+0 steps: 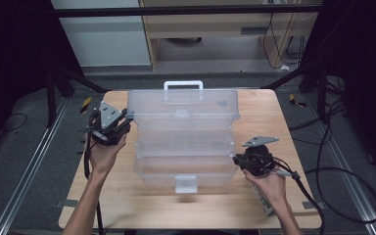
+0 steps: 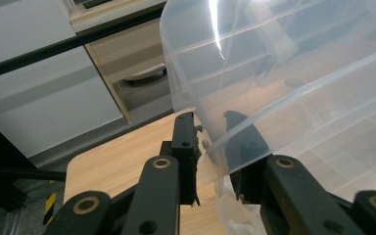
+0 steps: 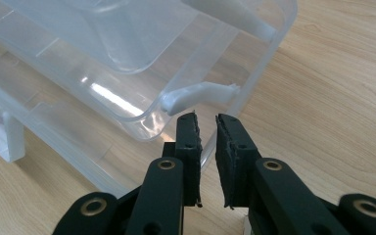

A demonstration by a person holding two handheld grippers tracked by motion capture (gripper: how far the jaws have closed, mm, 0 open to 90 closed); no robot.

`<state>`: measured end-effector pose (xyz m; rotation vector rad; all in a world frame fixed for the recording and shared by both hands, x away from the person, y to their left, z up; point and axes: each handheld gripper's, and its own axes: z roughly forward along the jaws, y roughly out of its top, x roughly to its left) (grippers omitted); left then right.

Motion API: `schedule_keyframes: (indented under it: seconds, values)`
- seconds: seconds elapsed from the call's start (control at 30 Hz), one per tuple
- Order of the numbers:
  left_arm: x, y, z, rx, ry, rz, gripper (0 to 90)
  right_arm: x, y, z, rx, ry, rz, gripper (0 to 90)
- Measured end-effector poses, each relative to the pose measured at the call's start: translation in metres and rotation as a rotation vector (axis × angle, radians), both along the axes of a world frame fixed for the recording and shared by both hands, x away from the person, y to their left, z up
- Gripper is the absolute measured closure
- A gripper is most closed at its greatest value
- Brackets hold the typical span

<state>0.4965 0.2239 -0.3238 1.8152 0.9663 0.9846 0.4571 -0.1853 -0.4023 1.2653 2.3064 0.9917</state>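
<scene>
We hold a clear plastic box open on the table, one claw at each end.

The clear plastic box (image 1: 183,142) sits in the middle of the wooden table (image 1: 127,205), its lid (image 1: 182,103) raised upright at the far side with a white handle (image 1: 183,86) on top and a white latch (image 1: 185,184) on the near wall. Our left claw (image 2: 210,142) is nearly closed, its jaws pinching the thin edge of the lid at the lid's left end. Our right claw (image 3: 206,128) is also nearly closed, gripping the rim of the box's base at its right near corner, just below a small white hinge arm (image 3: 200,94).
</scene>
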Motion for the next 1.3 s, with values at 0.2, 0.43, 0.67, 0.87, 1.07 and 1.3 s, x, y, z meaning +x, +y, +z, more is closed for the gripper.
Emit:
schedule_keyframes:
  seconds: [0.2,0.43,0.67,0.87,1.07,1.3]
  values:
    - [0.004,-0.002,0.003,0.007,-0.007,0.007,73.5,0.000,0.000,0.000,0.000,-0.001,0.001,80.1]
    - [0.007,-0.001,0.005,0.004,-0.004,0.007,73.6,0.000,0.000,0.000,0.000,0.000,0.000,80.1]
    - [0.011,-0.001,0.007,0.004,-0.004,0.008,73.6,0.000,0.000,0.000,0.005,0.002,-0.001,80.1]
    - [0.015,-0.001,0.008,-0.004,-0.008,0.010,73.8,0.000,0.000,0.000,0.007,0.003,0.000,80.0]
    - [0.018,-0.002,0.009,-0.006,-0.012,0.013,73.8,0.000,0.000,0.000,0.008,0.004,-0.002,80.0]
    - [0.022,-0.002,0.010,-0.008,-0.015,0.019,73.9,0.000,-0.001,0.000,0.009,0.003,-0.001,79.9]
